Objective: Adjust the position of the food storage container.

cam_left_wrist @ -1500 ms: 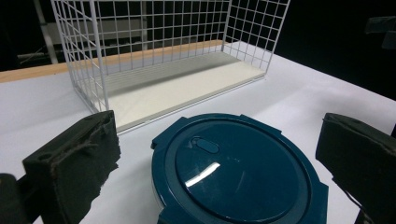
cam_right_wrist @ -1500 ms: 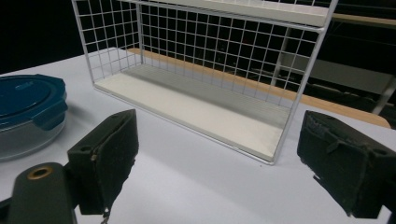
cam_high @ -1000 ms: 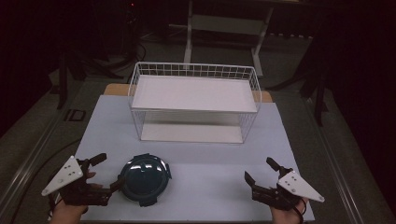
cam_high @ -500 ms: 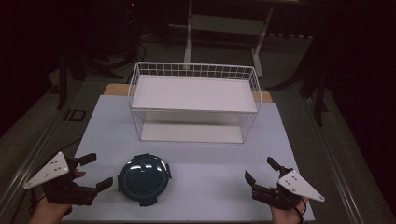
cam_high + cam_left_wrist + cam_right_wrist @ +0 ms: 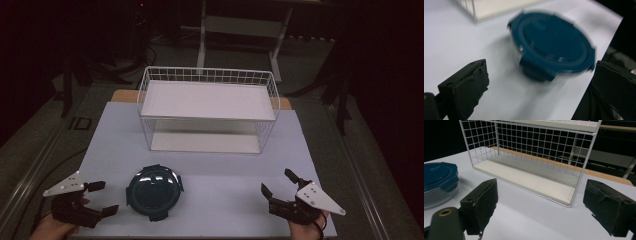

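Observation:
A round clear container with a dark blue clip-on lid sits on the white table near its front left. My left gripper is just left of it at the table's front corner, open and holding nothing; in the left gripper view the container lies ahead between the spread jaws, blurred. My right gripper rests open at the front right, nothing in it. In the right gripper view the container shows at the far left.
A white wire two-tier rack stands at the middle back of the table; its lower shelf lies straight ahead in the right gripper view. The room around the table is dark, with a metal stand behind.
My left gripper pulled back left, away from the container, then came a little way back toward it. The container and the right gripper stayed put.

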